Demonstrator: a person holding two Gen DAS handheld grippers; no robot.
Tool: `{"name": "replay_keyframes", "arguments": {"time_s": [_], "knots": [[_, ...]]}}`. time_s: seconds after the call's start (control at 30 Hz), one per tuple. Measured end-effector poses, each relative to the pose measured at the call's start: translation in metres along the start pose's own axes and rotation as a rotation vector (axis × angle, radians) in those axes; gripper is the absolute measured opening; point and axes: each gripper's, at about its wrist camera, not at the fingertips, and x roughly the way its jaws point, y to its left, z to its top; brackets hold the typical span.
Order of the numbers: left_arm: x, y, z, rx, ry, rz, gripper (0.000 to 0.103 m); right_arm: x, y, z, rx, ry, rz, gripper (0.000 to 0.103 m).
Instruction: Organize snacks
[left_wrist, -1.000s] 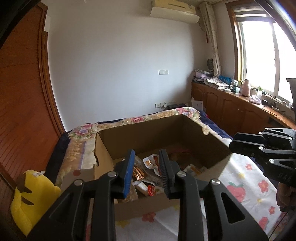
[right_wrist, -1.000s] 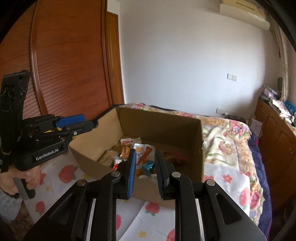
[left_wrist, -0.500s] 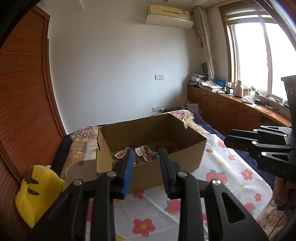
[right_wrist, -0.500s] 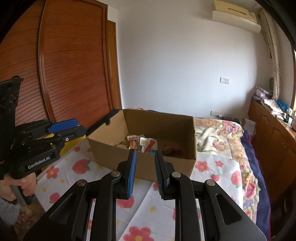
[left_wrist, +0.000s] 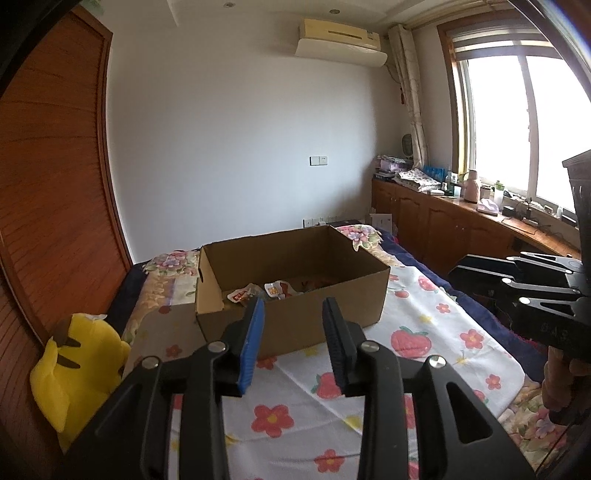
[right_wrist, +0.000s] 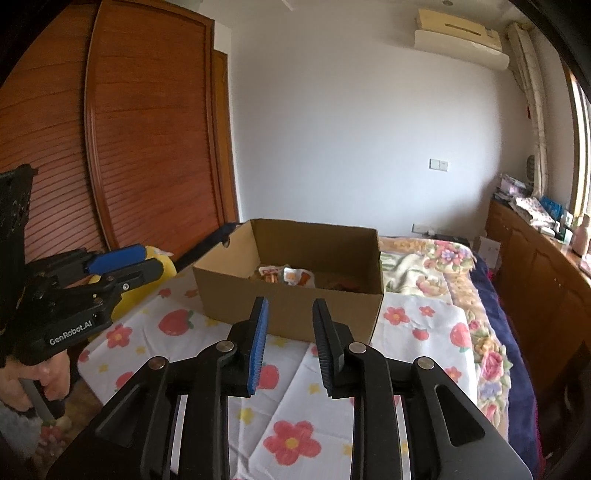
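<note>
The left claw (left_wrist: 293, 310) is hanging with its two fingers spread and nothing between them, low in the centre of the left wrist view, pointing at the near wall of the cardboard box (left_wrist: 325, 314). The right claw (right_wrist: 288, 310) is doing the same in its own view: fingers apart, empty, aimed at the box's front wall from the other side. Neither one is touching the box or anything in it, which reads as both being held back for an overview rather than poised for a grasp.

The one box is sitting open-topped on the bed, on a white cloth (left_wrist: 436, 332) printed with flowers and strawberries, likely so the packets can be reached from above. The snacks (left_wrist: 266, 290) are lying loose on the box floor, toward its left part in the left wrist view; in the right wrist view they are showing just above the near rim. About three white and orange packets can be made out, but the near wall is hiding the rest, so the full count cannot be told. No snack is lying on the cloth outside the box, so the task is probably at its very start or its end.

One yellow plush toy (left_wrist: 74, 369) is resting at the lower left of the left wrist view, beside the bed and well apart from the box.
</note>
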Motion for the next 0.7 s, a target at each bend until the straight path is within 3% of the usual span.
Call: {"name": "replay_keyframes", "arguments": {"time_s": [0.2,0.5,0.7], "knots": [[-0.016,-0.004,-0.012,0.001,0.006,0.005,0.034,-0.016,0.005,-0.011,0.014,-0.002,-0.029,0.031],[-0.042,-0.015,-0.028,0.007,-0.027,0.044,0.045,-0.039,0.008,-0.027,0.037,-0.025,-0.074,0.048],[-0.056,-0.023,-0.041,0.003,-0.036,0.067,0.046,-0.049,0.014,-0.041,0.037,-0.025,-0.105,0.052]]}}
